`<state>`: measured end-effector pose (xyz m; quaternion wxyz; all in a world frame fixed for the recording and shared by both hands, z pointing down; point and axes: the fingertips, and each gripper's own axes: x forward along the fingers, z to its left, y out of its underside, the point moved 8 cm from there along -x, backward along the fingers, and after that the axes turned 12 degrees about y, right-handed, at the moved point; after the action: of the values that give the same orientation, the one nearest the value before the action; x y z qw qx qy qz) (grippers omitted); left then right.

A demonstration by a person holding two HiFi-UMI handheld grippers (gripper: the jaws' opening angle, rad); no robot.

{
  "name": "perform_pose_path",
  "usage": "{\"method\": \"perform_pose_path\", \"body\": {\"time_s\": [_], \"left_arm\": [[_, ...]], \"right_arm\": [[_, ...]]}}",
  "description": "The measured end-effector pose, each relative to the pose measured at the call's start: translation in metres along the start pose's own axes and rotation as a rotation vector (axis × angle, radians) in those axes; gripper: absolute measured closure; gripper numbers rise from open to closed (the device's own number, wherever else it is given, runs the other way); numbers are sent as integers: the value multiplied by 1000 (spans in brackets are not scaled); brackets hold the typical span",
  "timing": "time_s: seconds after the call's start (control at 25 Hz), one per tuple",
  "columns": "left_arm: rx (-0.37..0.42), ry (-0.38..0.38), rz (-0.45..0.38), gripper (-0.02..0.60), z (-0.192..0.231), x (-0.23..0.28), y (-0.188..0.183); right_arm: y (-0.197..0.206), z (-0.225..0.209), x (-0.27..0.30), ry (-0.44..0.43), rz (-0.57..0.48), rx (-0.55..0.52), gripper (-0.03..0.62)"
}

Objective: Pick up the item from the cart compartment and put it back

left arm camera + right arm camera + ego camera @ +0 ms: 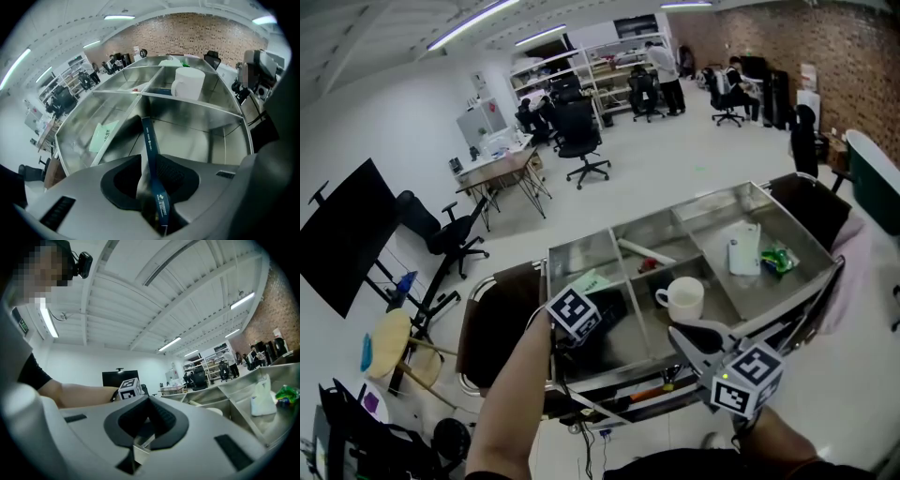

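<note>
Left gripper [151, 176] grasps a slim dark-blue printed strip [148, 138] over the divided steel cart [201, 140]. Likely the put-back: lower, then release. Right gripper [150, 404] clenched, empty.

Black office chair [581, 141], black screen [347, 234], cluttered desk [492, 167], brick wall [825, 47], round wooden stool [389, 342]
</note>
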<state>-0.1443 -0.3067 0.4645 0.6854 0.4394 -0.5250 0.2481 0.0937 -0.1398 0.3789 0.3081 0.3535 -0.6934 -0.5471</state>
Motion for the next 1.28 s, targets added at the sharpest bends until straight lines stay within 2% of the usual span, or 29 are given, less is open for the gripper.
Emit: {"method": "perform_pose_path", "body": {"time_s": [0.16, 0.32, 0.4, 0.6, 0.76, 0.88, 1.0, 1.2, 1.28], "left_arm": [[3, 52, -46, 483, 2, -1, -10], [20, 98, -3, 483, -5, 4, -8], [20, 98, 15, 449, -5, 8, -7], [-2, 65, -16, 442, 2, 5, -8], [-26, 115, -17, 442, 5, 5, -6], [-16, 138, 27, 431, 0, 15, -3], [-7, 156, 60, 431, -4, 30, -4], [-23, 185, 51, 434, -5, 42, -2], [-36, 204, 40, 480, -6, 42, -3]], "right_arm": [[0, -1, 0, 0, 3, -4, 569], [0, -1, 0, -1, 4, -9, 569], [-1, 1, 0, -3, 2, -9, 569], [-1, 0, 0, -8, 0, -10, 569], [-1, -1, 0, -4, 4, -1, 569], [1, -1, 1, -5, 4, -1, 569], [2, -2, 1, -4, 4, 1, 569], [2, -4, -1, 4, 6, 7, 569], [3, -6, -1, 9, 9, 10, 569]]}}
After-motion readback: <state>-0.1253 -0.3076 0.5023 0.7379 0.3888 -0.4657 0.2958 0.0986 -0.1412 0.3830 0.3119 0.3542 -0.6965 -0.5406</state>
